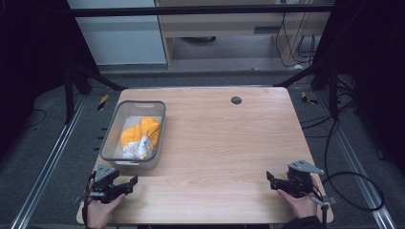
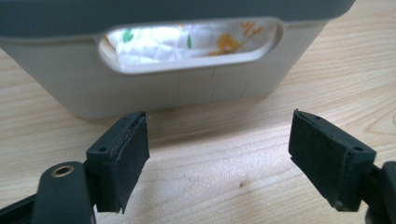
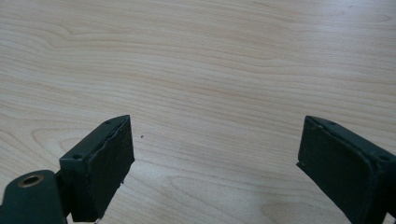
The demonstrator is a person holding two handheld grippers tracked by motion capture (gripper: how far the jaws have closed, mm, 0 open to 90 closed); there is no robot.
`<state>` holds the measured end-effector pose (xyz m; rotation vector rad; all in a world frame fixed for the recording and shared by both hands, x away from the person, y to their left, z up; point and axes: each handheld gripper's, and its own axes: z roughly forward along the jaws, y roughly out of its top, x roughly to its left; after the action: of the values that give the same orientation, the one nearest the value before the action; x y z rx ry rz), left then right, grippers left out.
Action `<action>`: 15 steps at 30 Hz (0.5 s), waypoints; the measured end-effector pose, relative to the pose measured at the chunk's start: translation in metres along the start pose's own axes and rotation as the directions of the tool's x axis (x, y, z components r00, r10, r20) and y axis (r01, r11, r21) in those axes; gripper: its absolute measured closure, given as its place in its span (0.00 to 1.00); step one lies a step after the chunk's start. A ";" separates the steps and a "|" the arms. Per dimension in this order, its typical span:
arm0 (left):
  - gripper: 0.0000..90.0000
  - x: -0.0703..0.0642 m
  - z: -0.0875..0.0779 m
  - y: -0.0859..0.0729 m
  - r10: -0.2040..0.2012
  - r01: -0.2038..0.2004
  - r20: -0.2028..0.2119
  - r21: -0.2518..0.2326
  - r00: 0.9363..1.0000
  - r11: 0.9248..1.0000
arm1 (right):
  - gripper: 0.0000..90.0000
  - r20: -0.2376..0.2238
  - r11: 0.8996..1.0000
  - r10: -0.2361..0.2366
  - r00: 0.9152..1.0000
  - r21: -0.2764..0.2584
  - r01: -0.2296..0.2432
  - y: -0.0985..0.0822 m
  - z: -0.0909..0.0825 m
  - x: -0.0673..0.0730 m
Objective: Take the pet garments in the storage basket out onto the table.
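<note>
Grey plastic bin (image 2: 187, 88) sits just beyond the left gripper (image 2: 217, 154), whose jaws stand spread and hold nothing; a yellow-and-white cloth (image 1: 139, 138) lies bundled inside (visible through the handle slot). Well apart, the right gripper (image 3: 215, 168) rests spread over the bare wooden surface (image 1: 224, 143).

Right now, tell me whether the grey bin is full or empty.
Not empty: the grey bin holds a crumpled orange-and-white cloth, also visible through its handle slot.
</note>
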<state>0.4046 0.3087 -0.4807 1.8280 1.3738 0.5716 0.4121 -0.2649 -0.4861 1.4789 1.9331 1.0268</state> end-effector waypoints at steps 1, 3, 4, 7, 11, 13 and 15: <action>0.22 0.000 -0.001 0.001 0.002 -0.002 -0.002 -0.007 1.000 1.000 | 0.11 0.000 1.000 0.001 1.000 0.002 -0.001 0.000 0.000 -0.001; 0.23 -0.001 -0.003 0.002 0.005 -0.005 -0.004 -0.019 1.000 1.000 | 0.11 0.003 1.000 -0.002 1.000 0.002 0.002 0.000 0.000 -0.001; 0.23 -0.002 -0.004 0.002 0.004 -0.004 -0.003 -0.024 1.000 1.000 | 0.11 0.003 1.000 -0.006 1.000 0.001 0.006 0.000 0.000 -0.001; 0.23 -0.002 -0.005 0.003 0.003 -0.003 0.007 -0.027 1.000 1.000 | 0.11 0.001 1.000 -0.010 1.000 0.001 0.010 0.000 0.000 -0.001; 0.23 -0.003 -0.007 0.005 0.016 -0.016 0.006 -0.038 1.000 0.999 | 0.11 -0.007 1.000 -0.013 1.000 0.002 0.013 0.000 0.001 0.001; 0.23 -0.004 -0.009 0.006 0.017 -0.016 0.013 -0.042 1.000 0.999 | 0.11 -0.008 1.000 -0.017 1.000 0.001 0.017 0.000 0.000 0.001; 0.24 -0.004 -0.010 0.008 0.016 -0.015 0.017 -0.046 1.000 0.999 | 0.11 -0.009 1.000 -0.015 1.000 0.000 0.015 0.000 0.000 0.001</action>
<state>0.4006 0.3072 -0.4678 1.8041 1.3256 0.5894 0.4119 -0.2636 -0.4863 1.4599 1.9478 1.0281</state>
